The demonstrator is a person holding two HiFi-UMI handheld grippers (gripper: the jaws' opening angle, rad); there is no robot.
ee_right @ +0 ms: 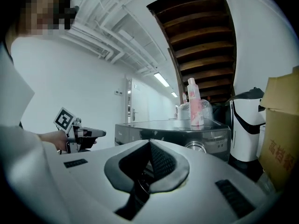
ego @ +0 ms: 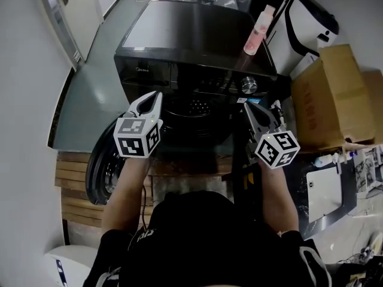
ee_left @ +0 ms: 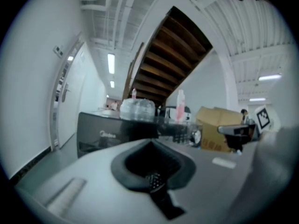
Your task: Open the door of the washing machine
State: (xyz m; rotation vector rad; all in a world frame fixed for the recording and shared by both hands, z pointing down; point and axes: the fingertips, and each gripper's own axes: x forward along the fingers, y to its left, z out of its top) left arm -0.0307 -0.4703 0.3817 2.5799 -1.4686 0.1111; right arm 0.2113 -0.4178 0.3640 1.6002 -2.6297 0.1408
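Observation:
The dark washing machine [ego: 191, 40] stands right in front of me, seen from above. Its round door [ego: 99, 167] hangs swung open at the lower left, and the dark drum opening [ego: 192, 109] shows between my grippers. My left gripper [ego: 154, 97] is held up by the opening's left side, shut and empty. My right gripper [ego: 249, 109] is at the opening's right side, below the control knob [ego: 249, 86], also shut and empty. In the left gripper view the jaws [ee_left: 152, 171] meet with nothing between them; the right gripper view [ee_right: 148, 164] shows the same, with the washing machine [ee_right: 173, 129] beyond.
A pink bottle [ego: 258, 31] stands on the machine's top right corner. A cardboard box [ego: 332, 94] and a white appliance [ego: 311, 17] stand to the right. Wooden slats [ego: 72, 181] lie at the lower left, and a white door [ego: 60, 11] is on the left wall.

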